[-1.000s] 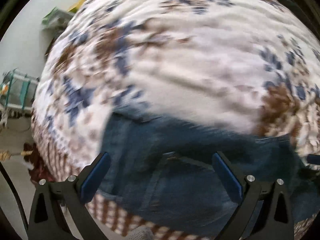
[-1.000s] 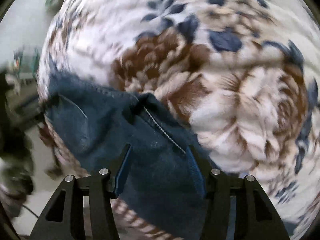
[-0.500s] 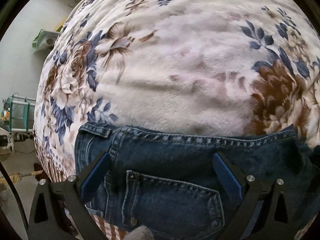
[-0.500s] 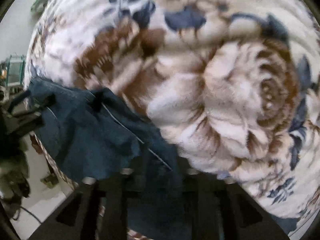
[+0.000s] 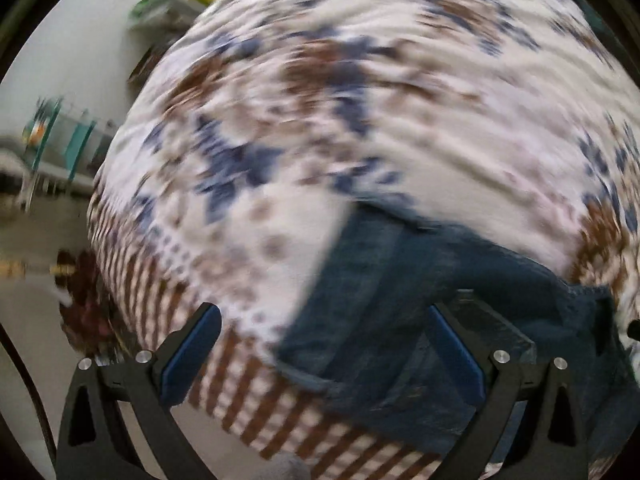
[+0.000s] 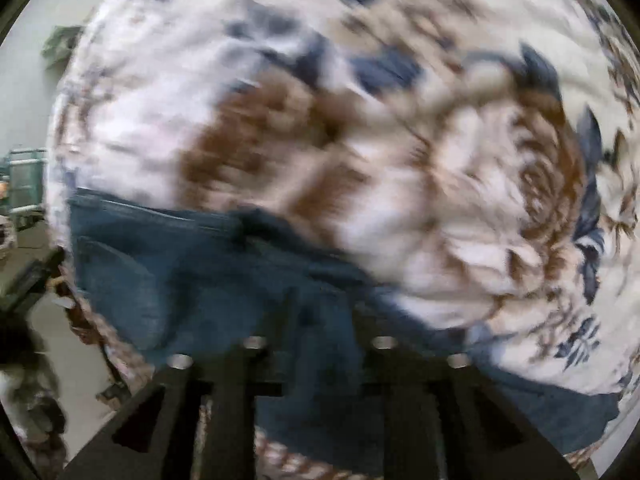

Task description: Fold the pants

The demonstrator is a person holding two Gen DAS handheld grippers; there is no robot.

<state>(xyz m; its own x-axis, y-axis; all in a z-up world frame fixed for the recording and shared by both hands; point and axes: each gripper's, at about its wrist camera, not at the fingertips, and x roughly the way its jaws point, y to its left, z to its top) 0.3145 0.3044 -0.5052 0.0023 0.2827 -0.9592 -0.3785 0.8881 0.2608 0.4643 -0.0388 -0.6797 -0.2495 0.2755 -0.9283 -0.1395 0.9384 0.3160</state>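
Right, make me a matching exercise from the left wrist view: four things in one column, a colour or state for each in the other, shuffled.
1 jeans
2 blanket
3 left gripper
4 rack

A teal
B open wide
C dark blue
D cream with brown and blue flowers

Pairs: 1-C, 2-D, 3-B, 4-A

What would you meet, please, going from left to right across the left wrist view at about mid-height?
Teal metal rack by the pale wall, then floral cream, brown and blue blanket, then dark blue denim pants lying on it.
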